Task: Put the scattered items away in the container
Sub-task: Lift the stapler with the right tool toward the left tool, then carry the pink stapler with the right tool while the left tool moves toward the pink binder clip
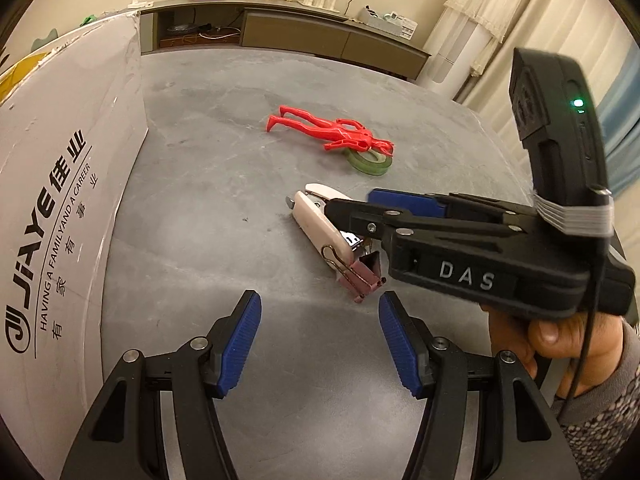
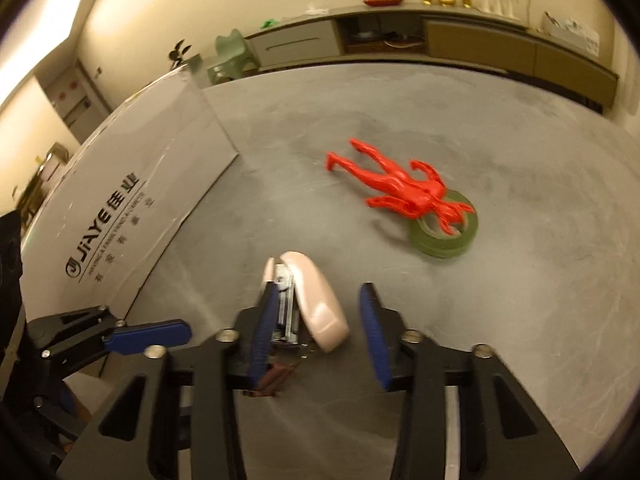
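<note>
**Right claw around the stapler, nothing yet in the box**

The right gripper stood wide open, with its blue ribbed pads on both sides of the pale pink plastic stapler. One pad was just beside the metal part of the stapler, but the claw had not closed on it and it held nothing. The stapler lay on the grey stone-like tabletop, and a small dusty-pink metal binder clip lay touching its near end. The left gripper was also wide open and empty, hanging above bare table just in front of the clip.

Farther out, a red plastic toy figure lay flat, with its head resting on a green roll of tape. On the left side stood the white cardboard box with black printed letters; its inside was not visible from here.

As I judged it, the tidying was near its beginning: four items were on the table, and the stapler was probably the one in hand.
</note>
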`<move>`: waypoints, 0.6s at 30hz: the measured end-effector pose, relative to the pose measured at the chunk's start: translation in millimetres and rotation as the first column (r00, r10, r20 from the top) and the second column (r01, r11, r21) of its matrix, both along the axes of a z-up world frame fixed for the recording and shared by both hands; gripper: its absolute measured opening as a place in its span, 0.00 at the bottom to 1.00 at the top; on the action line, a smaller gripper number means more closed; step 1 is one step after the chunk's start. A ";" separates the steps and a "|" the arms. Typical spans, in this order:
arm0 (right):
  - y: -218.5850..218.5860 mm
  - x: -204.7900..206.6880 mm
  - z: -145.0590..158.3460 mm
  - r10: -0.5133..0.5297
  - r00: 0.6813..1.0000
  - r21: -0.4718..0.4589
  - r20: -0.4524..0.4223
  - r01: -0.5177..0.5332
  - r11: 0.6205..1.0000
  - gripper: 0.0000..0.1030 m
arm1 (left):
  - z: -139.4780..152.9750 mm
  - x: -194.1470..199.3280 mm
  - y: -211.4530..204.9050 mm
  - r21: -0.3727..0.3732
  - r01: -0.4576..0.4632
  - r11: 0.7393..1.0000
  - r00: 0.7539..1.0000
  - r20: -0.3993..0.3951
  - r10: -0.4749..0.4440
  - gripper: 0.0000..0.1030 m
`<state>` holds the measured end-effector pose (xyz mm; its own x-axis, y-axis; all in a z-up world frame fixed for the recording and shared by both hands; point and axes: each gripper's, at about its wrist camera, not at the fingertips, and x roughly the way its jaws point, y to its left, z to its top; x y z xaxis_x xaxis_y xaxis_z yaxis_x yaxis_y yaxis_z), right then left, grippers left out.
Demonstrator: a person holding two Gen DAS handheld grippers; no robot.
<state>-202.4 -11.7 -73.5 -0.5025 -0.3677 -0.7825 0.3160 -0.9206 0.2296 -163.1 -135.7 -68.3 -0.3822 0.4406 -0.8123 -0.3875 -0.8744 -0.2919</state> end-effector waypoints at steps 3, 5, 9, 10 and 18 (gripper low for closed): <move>-5.6 2.4 0.5 0.009 1.000 0.031 -0.016 -0.009 0.999 0.21 | -0.6 0.5 1.6 -0.002 0.006 1.000 1.000 0.002 -0.006 0.60; -5.2 2.5 -0.2 0.006 1.000 0.028 -0.015 -0.006 1.000 0.21 | -0.6 0.6 1.9 -0.001 0.009 1.000 1.000 0.003 -0.009 0.60; -0.2 0.7 0.6 -0.008 1.000 -0.008 -0.017 0.007 1.000 0.22 | 1.3 -0.2 -0.9 0.006 0.001 1.000 1.000 0.000 -0.001 0.60; 2.9 -0.8 0.8 -0.019 1.000 -0.025 -0.014 0.019 1.000 0.30 | 2.1 -0.4 -2.5 0.010 -0.005 1.000 1.000 -0.001 0.005 0.60; 19.2 -12.1 -18.8 -0.065 0.995 -0.154 0.070 0.075 0.985 0.53 | 6.5 -4.9 -15.5 0.044 -0.052 0.998 0.999 0.010 0.051 0.60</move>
